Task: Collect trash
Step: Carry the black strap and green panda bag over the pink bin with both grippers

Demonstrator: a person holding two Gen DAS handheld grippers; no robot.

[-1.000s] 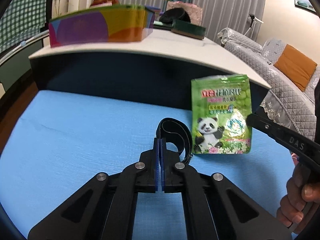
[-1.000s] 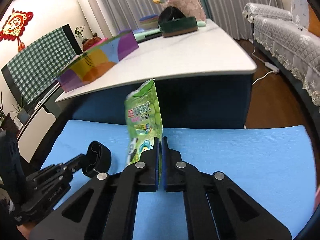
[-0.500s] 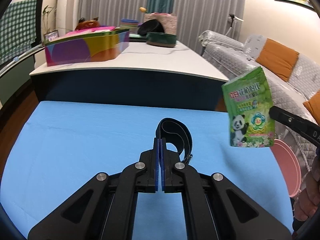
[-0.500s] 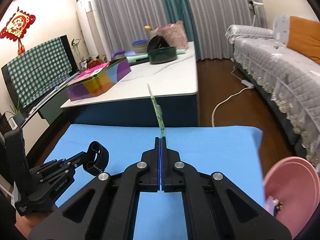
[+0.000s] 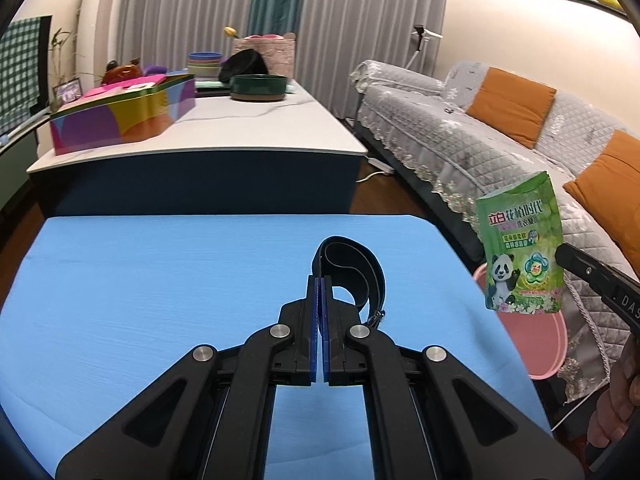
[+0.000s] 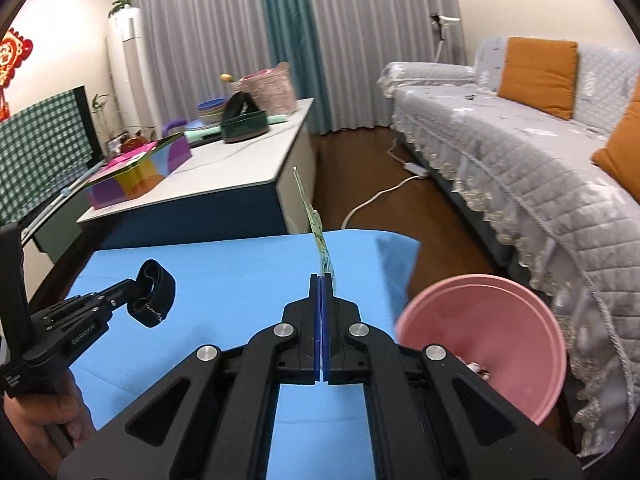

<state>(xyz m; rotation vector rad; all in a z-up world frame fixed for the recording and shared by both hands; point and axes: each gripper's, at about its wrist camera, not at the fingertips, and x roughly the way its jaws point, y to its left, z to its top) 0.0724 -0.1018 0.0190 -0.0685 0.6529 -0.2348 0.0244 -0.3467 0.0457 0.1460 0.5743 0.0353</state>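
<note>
A green pouch (image 5: 522,248) with a panda print hangs upright over the pink bin (image 6: 480,336). A black strap (image 5: 352,268) curls in a loop above the blue mat (image 5: 160,280).

The blue mat (image 6: 224,264) lies open on its far and right parts — the pink bin (image 6: 480,320) stands just off its right edge.

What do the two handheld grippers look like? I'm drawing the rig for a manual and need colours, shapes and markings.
Both are matte black plastic. The left gripper and the right gripper each have two angular linkage arms with triangular cut-outs, round silver pivot bolts and thin blue pads. Small white lettering runs along the outer side of each body, too small to read fully. Bare hands hold them; no cables or sleeves show.
</note>
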